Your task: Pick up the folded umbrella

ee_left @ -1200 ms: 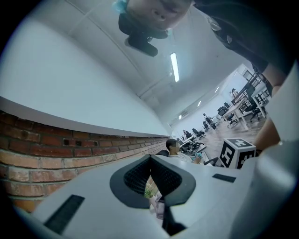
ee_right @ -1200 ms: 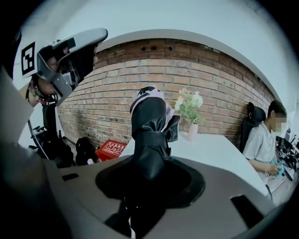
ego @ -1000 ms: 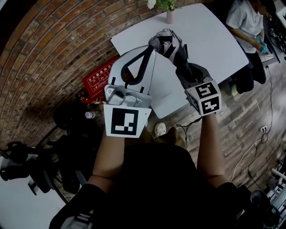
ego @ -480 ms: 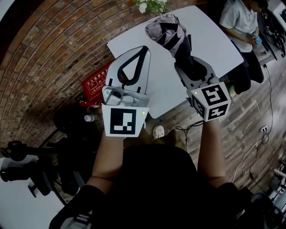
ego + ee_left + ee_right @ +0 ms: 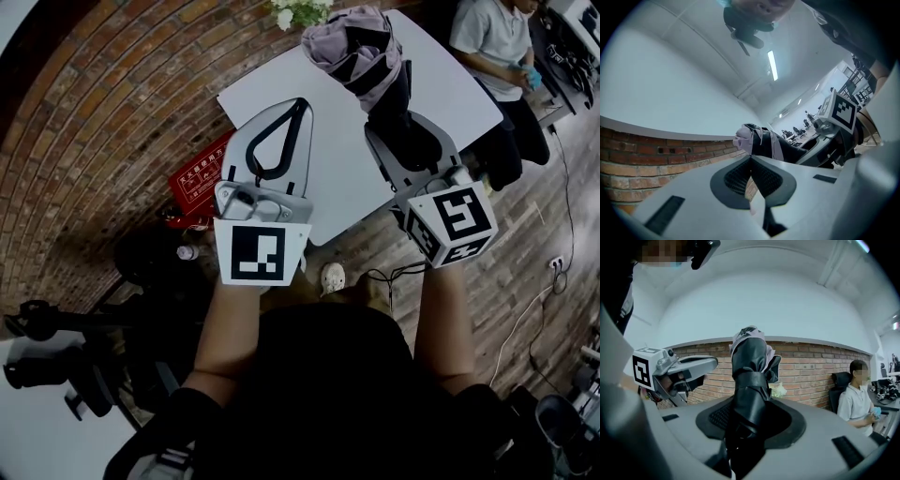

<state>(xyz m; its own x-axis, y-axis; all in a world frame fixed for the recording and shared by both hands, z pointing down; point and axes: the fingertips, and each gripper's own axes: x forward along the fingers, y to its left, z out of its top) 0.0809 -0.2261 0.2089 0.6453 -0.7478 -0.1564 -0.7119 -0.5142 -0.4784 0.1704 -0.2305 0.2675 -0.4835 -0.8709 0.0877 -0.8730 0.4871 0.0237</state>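
You're clamping the folded umbrella [image 5: 361,54] in the right gripper [image 5: 398,131], off the table [image 5: 450,80]; pickup's looking done. Your left gripper [image 5: 286,127] is idling closed, empty.

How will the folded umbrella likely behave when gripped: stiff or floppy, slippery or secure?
Probably stiff along its core: the folded umbrella stands straight out of the right gripper without sagging. Its loose lilac folds at the far end look soft and may flap. The smooth black fabric might slip a little between the jaws.
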